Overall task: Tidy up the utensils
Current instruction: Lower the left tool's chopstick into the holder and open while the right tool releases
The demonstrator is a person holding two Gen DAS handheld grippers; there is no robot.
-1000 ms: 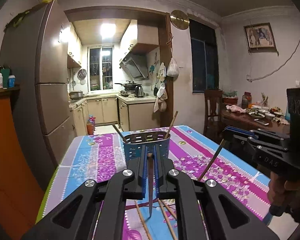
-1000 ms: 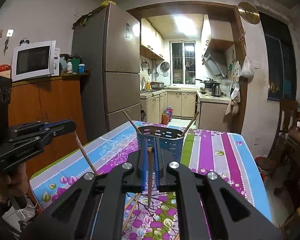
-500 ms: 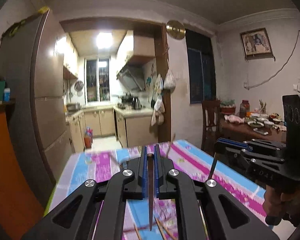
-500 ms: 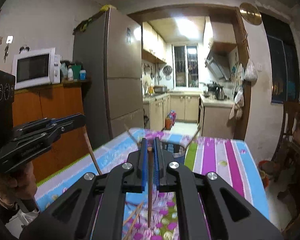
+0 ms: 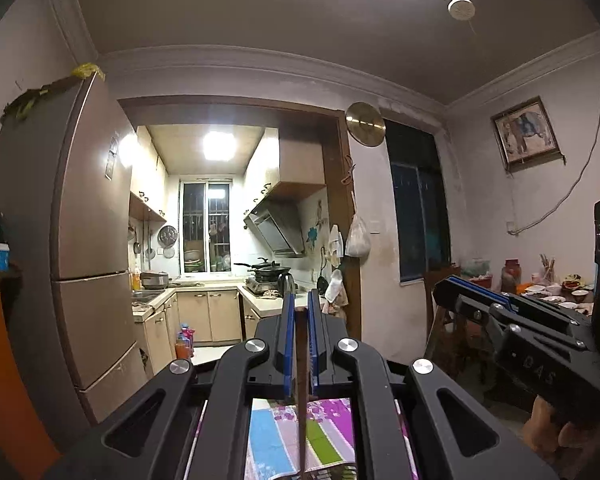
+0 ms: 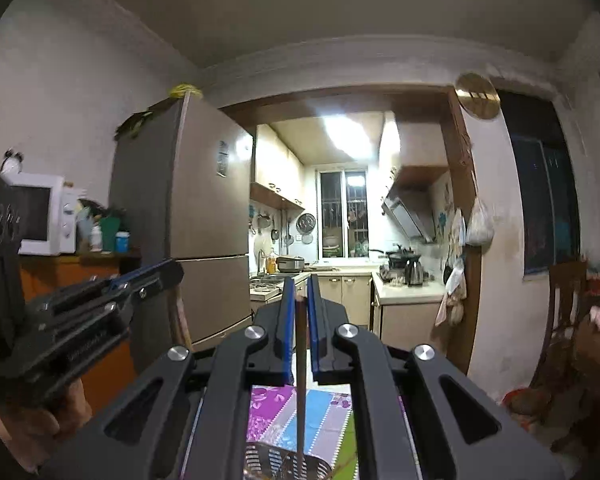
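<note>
Both chopsticks (image 5: 301, 412) now higher, over holder (image 6: 288, 460).

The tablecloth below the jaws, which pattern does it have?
Stripes of purple, blue and green with flowers on the tablecloth; right wrist view shows it best.

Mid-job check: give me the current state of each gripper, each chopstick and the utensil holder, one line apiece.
left gripper: shut on a chopstick.
left chopstick: clamped, hanging upright, tip low over the tablecloth.
right gripper: shut on a chopstick.
right chopstick: clamped, upright, tip at the holder's rim.
utensil holder: only its perforated rim shows, at the bottom edge of the right wrist view; contents not visible.
</note>
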